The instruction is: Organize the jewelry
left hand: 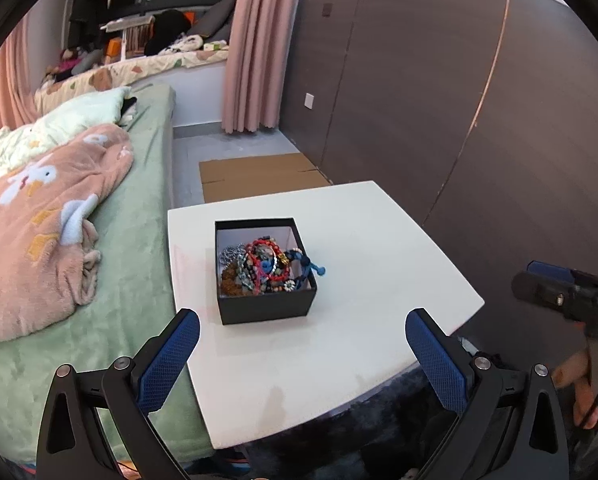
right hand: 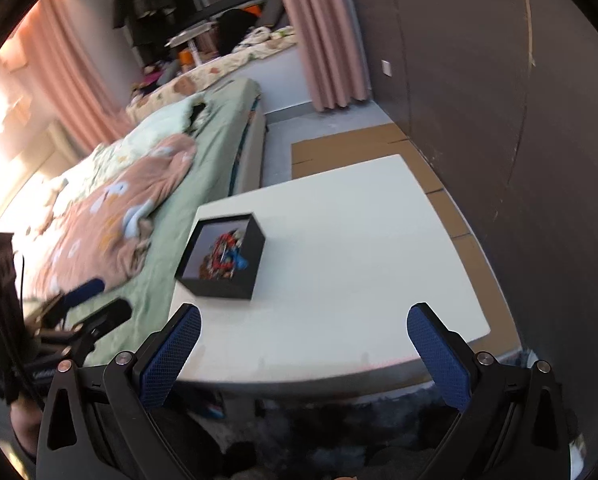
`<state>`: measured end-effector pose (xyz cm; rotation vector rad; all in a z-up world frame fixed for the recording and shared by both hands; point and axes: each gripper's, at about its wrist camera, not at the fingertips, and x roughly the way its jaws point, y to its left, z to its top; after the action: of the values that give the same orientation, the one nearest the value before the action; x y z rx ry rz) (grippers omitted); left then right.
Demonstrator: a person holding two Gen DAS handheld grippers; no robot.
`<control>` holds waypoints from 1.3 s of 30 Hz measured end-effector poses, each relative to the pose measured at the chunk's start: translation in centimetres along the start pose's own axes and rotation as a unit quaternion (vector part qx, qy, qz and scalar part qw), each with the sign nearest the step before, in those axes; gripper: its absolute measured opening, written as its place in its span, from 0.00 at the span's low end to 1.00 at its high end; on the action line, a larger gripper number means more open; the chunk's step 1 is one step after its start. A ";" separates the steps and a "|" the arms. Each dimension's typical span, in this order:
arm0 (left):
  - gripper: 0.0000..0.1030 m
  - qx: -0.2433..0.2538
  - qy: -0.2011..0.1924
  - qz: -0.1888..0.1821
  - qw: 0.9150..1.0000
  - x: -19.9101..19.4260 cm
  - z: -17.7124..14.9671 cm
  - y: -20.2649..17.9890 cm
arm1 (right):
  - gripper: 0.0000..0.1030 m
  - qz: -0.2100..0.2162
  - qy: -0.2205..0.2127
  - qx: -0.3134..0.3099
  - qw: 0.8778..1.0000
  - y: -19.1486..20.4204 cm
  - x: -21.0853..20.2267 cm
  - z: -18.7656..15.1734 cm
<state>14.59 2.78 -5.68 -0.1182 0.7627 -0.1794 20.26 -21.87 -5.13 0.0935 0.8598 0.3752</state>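
Note:
A black square box (left hand: 266, 304) stands on the white table (left hand: 379, 272), toward its left side. It holds a tangle of jewelry (left hand: 261, 266): red bead bracelets, silver chain, brown beads, and a blue cord piece that hangs over the right rim. My left gripper (left hand: 302, 330) is open and empty, just in front of the box. My right gripper (right hand: 304, 326) is open and empty above the table's front edge, with the box (right hand: 223, 280) ahead to its left. The right wrist view is blurred. The right gripper also shows at the right edge of the left wrist view (left hand: 567, 296).
A bed (left hand: 139, 240) with green sheet and pink blanket (left hand: 43, 240) lies against the table's left side. A dark wall panel (left hand: 459, 100) runs on the right. Flat cardboard (left hand: 259, 178) lies on the floor behind the table. A dark rug (left hand: 379, 440) lies under the front edge.

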 end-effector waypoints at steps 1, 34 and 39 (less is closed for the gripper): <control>1.00 0.001 -0.008 -0.001 1.000 -0.3 0.0 0.0 | 1.00 -0.002 0.000 -0.007 1.000 0.3 -0.1 -0.4; 1.00 0.032 -0.061 0.033 0.997 -1.6 -0.8 -1.5 | 1.00 -0.003 -0.055 0.003 0.998 0.0 -2.3 -2.2; 1.00 0.030 -0.060 0.032 0.997 -1.6 -0.8 -1.5 | 1.00 -0.003 -0.056 0.005 0.998 -0.3 -2.4 -2.2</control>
<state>12.69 1.57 -4.88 -0.0482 0.6391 -0.1335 17.23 -23.15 -4.88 0.1202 0.7517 0.3557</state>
